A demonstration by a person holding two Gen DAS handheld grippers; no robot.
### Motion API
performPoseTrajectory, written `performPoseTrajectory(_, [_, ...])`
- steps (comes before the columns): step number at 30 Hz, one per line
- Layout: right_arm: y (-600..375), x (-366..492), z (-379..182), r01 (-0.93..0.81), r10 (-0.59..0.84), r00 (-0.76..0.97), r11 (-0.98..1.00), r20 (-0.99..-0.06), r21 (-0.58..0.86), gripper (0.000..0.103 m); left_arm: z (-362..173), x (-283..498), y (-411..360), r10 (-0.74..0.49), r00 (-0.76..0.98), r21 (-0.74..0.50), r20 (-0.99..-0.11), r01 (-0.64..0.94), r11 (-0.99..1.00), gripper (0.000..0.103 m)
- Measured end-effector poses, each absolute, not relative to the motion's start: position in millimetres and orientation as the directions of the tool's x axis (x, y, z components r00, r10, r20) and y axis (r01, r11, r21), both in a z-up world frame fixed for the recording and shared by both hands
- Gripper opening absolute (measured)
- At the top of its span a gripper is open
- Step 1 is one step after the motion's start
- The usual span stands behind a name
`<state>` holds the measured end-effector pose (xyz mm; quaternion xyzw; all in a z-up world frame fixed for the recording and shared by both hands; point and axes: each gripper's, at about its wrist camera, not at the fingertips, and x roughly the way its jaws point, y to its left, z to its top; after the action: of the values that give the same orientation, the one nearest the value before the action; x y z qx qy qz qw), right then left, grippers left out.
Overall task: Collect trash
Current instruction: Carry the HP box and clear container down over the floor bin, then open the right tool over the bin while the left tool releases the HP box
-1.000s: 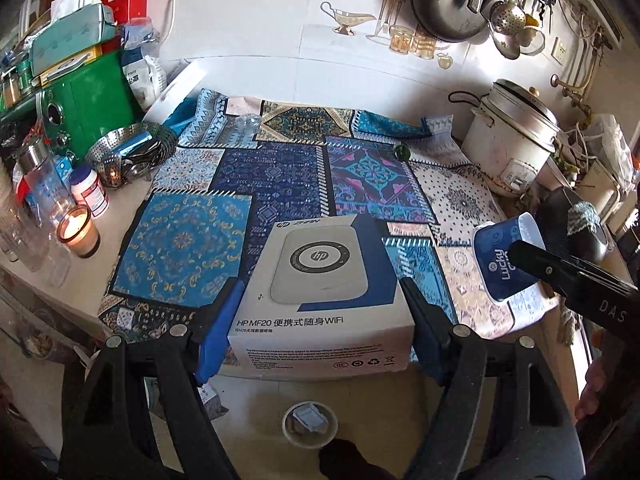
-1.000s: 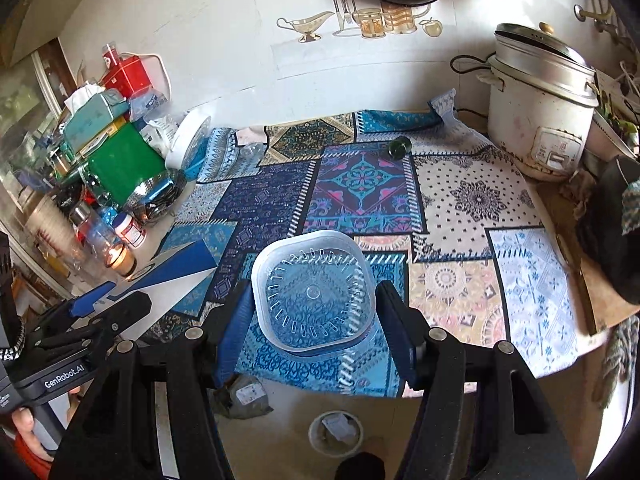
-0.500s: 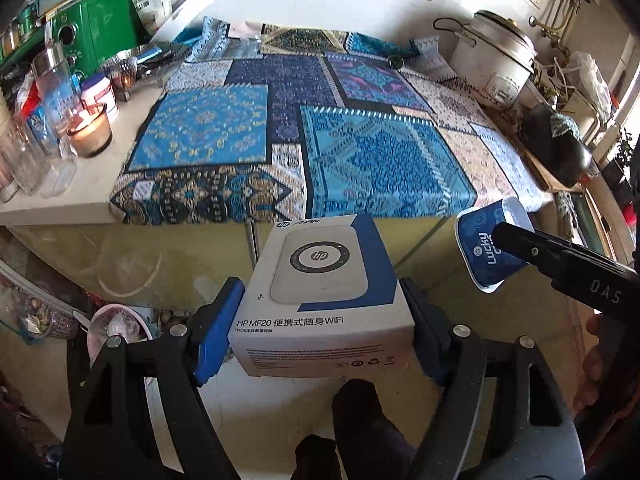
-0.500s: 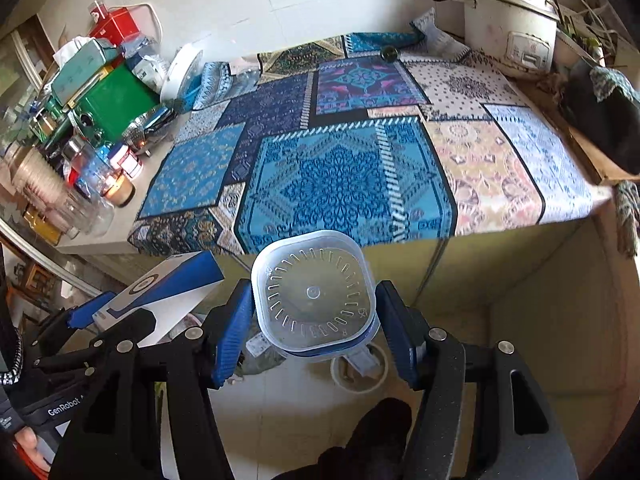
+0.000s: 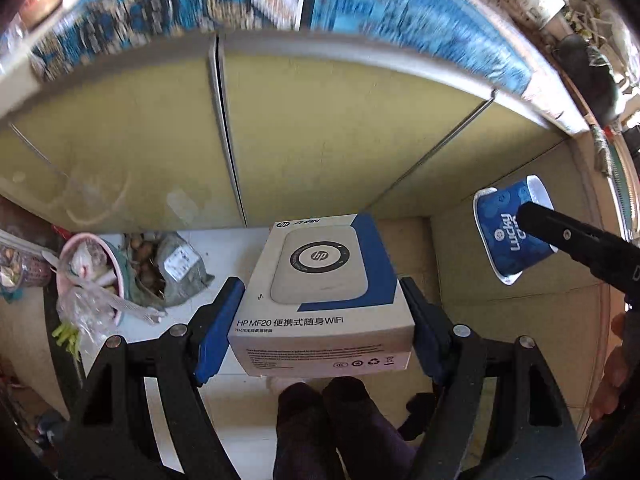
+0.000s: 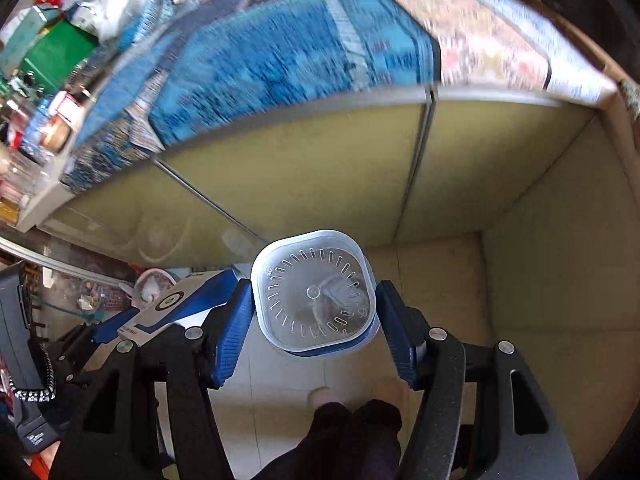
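Note:
My left gripper (image 5: pixel 322 316) is shut on a white and blue HP WiFi box (image 5: pixel 320 292), its blue pads pressed to both sides. My right gripper (image 6: pixel 316 312) is shut on a blue cup with a clear plastic lid (image 6: pixel 314 296), seen lid-on. In the left wrist view the same blue cup (image 5: pixel 508 232) shows at the right, side-on, with a black finger (image 5: pixel 568 240) of the right gripper across it. In the right wrist view the HP box (image 6: pixel 176 304) shows at the left. Both grippers point steeply down, low in front of the cabinet.
Yellow cabinet doors (image 5: pixel 320 132) stand under the counter with its patterned cloth (image 6: pixel 280 48). On the floor at the left sit a pink bin with a plastic bag (image 5: pixel 92 276) and a grey packet (image 5: pixel 180 264). The person's dark trouser legs (image 5: pixel 332 420) are below the box.
Both grippers dropped from over the counter to below its edge and tilted down. The box and cup stayed gripped. The cloth slid up the frames; floor, cabinet doors and pink bin came into view.

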<state>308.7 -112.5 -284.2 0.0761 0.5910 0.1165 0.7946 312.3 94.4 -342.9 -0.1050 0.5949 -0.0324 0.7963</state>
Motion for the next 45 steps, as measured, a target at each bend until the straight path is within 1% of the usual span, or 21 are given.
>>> performPoseTrajectory(4, [-122.0, 316.8, -342.0, -0.084, 0.266, 0.213, 0.964, -0.94, 0.253, 0.059, -394.9, 322.2, 90.4, -0.142, 0.275, -0.185, -0.951, -0.136, 0.973, 0.076])
performPoseTrajectory(10, [-130.9, 325.0, -445.5, -0.086, 0.269, 0.1, 0.962, -0.958, 0.261, 0.059, -485.9, 335.1, 92.0, -0.084, 0.223, -0.134, -0.971, -0.218, 0.967, 0.076])
performPoseTrajectory(17, [-112.5, 330.0, -572.3, -0.116, 0.278, -0.017, 0.954, -0.961, 0.278, 0.059, -575.5, 338.5, 101.7, -0.089, 0.208, -0.142, -0.974, -0.256, 0.956, 0.076])
performPoseTrajectory(22, [-89.8, 335.5, -634.5, -0.155, 0.286, -0.039, 0.945, -0.957, 0.289, 0.059, -635.7, 337.9, 101.3, -0.105, 0.186, -0.158, -0.977, -0.297, 0.942, 0.076])
performPoseTrajectory(26, [-87.0, 338.6, -674.5, -0.138, 0.316, -0.093, 0.935, -0.944, 0.327, 0.059, -676.9, 336.8, 99.7, -0.106, 0.171, -0.161, -0.979, -0.346, 0.924, 0.076])
performPoseTrajectory(29, [-86.4, 341.1, -692.0, -0.137, 0.321, -0.151, 0.93, -0.935, 0.341, 0.059, -702.2, 335.7, 101.9, -0.144, 0.157, -0.195, -0.977, -0.387, 0.901, 0.076])
performPoseTrajectory(33, [-88.2, 339.0, -687.6, -0.171, 0.288, -0.147, 0.935, -0.946, 0.311, 0.06, -727.5, 336.8, 96.3, -0.197, 0.141, -0.238, -0.97, -0.411, 0.88, 0.076])
performPoseTrajectory(40, [-114.2, 344.2, -673.1, -0.182, 0.28, -0.12, 0.937, -0.953, 0.298, 0.061, -765.2, 349.5, 74.7, -0.237, 0.097, -0.255, -0.967, -0.427, 0.868, 0.077])
performPoseTrajectory(45, [-124.9, 351.2, -670.1, -0.174, 0.282, -0.075, 0.941, -0.956, 0.292, 0.061, -788.1, 358.6, 58.2, -0.223, 0.06, -0.228, -0.973, -0.408, 0.884, 0.077])
